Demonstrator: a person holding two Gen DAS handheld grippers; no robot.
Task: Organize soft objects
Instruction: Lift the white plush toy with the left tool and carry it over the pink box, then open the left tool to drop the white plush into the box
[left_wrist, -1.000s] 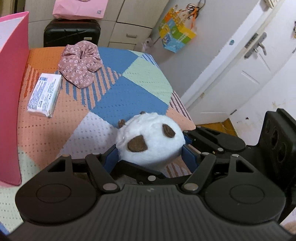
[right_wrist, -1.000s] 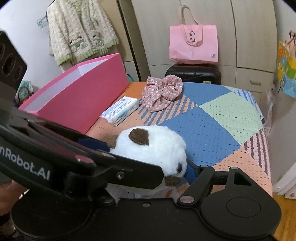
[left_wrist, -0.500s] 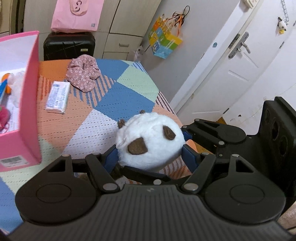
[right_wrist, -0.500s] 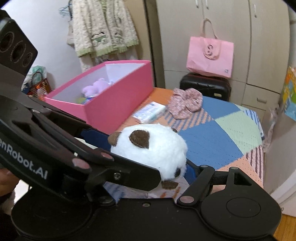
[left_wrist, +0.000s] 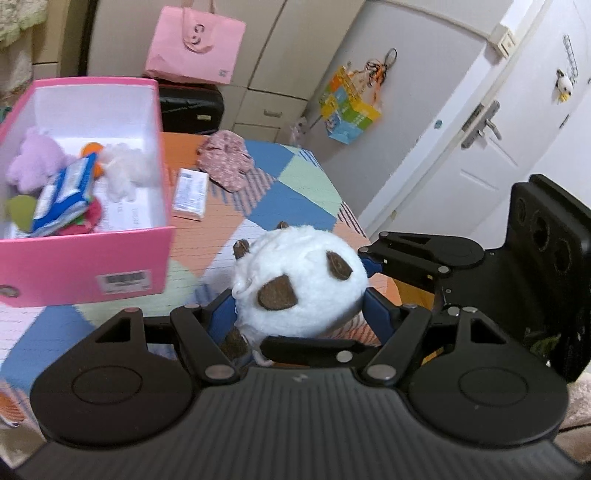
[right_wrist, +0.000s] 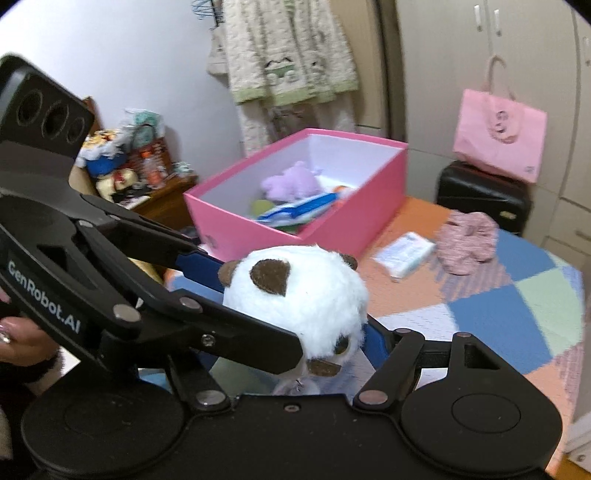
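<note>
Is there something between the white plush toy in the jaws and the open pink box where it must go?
Nothing visible blocks it. The white plush toy is held above the table, and the pink box is open on top; only its near wall must be cleared.

Panda plush (left_wrist: 301, 284) lower body hidden behind the left gripper (left_wrist: 299, 314) linkage, pink box (left_wrist: 85, 266) cut off at the left edge, box label (left_wrist: 123, 281) print blurred beyond reading

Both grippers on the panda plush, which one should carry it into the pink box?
Left, probably. The left gripper clamps the panda plush on both sides, and the pink box sits on its side. The right gripper also pinches the plush, farther from the box.
</note>
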